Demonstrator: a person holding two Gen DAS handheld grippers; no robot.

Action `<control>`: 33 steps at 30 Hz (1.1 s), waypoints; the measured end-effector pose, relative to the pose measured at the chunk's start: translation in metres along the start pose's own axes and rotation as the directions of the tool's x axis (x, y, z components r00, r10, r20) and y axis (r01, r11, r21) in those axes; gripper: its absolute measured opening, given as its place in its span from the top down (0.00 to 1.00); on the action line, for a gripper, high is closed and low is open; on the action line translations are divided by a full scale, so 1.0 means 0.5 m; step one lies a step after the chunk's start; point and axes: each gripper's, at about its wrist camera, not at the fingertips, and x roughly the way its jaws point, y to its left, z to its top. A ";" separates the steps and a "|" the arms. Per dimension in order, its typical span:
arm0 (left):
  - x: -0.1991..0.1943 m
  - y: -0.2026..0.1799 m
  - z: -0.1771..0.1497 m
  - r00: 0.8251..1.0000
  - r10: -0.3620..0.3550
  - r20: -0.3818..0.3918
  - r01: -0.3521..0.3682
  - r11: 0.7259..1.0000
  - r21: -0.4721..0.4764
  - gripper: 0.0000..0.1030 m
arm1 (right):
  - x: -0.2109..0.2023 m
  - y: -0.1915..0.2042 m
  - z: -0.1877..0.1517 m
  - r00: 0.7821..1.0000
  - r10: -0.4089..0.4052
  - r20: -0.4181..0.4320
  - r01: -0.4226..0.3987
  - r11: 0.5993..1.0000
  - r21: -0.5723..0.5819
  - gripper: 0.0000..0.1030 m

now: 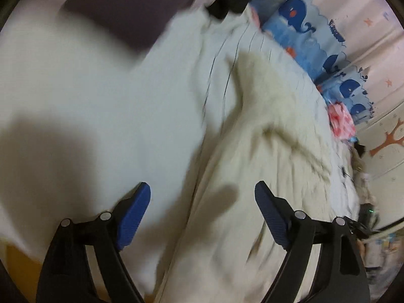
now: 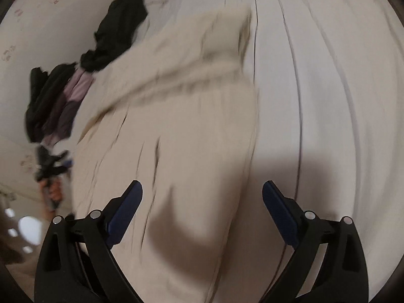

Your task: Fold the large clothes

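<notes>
A large cream garment [image 1: 272, 151] lies spread on a white striped bedsheet [image 1: 126, 80], blurred by motion. My left gripper [image 1: 202, 197] hovers over the garment's left edge, its blue pads wide apart and nothing between them. In the right wrist view the same cream garment [image 2: 181, 126] stretches up the middle of the bed, with a folded part at its far end. My right gripper [image 2: 202, 194] stands open above its near end, with no cloth pinched in it.
Dark and purple clothes [image 2: 58, 98] are heaped at the bed's left side, with a black garment [image 2: 118, 27] beyond. A whale-print blue pillow [image 1: 303, 25] and a pink cloth [image 1: 341, 121] lie along the far edge. The white sheet [image 2: 328, 88] lies bare to the right.
</notes>
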 end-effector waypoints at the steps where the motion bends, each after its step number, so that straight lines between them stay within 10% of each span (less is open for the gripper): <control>1: 0.003 0.016 -0.039 0.998 -0.057 -0.033 0.056 0.998 -0.019 0.21 | 0.005 0.003 -0.029 0.997 0.068 -0.042 -0.067 0.998 0.014 0.10; 6: 0.009 0.029 -0.154 0.964 -0.218 -0.150 0.214 0.976 -0.043 0.20 | 0.025 0.058 -0.107 0.963 0.207 -0.172 -0.213 0.977 -0.016 0.07; 12: 0.007 -0.003 -0.212 0.943 -0.252 -0.217 0.251 0.967 -0.032 0.20 | 0.023 0.074 -0.124 0.947 0.244 -0.208 -0.251 0.968 -0.006 0.07; 14: -0.007 -0.022 -0.217 0.949 -0.245 -0.197 0.244 0.969 -0.031 0.38 | 0.018 0.081 -0.136 0.937 0.282 -0.209 -0.291 0.957 -0.012 0.11; 17: -0.027 -0.049 -0.211 0.956 -0.222 -0.189 0.222 0.975 -0.024 0.69 | 0.024 0.082 -0.173 0.920 0.328 -0.214 -0.335 0.942 0.006 0.26; 21: -0.047 -0.102 -0.193 0.966 -0.209 -0.155 0.207 0.978 -0.028 0.79 | 0.032 0.077 -0.198 0.912 0.389 -0.131 -0.388 0.921 0.036 0.77; 25: -0.092 -0.155 -0.173 0.956 -0.278 -0.094 0.275 0.961 -0.040 0.84 | -0.026 0.115 -0.160 0.852 0.511 0.110 -0.514 0.858 0.000 0.83; 28: -0.166 -0.215 -0.158 0.940 -0.340 -0.022 0.340 0.940 -0.002 0.86 | -0.102 0.148 -0.122 0.746 0.597 0.294 -0.609 0.791 -0.061 0.83; 33: -0.280 -0.304 -0.162 0.907 -0.420 0.041 0.415 0.905 0.094 0.87 | -0.243 0.165 -0.111 0.652 0.639 0.409 -0.645 0.750 -0.143 0.83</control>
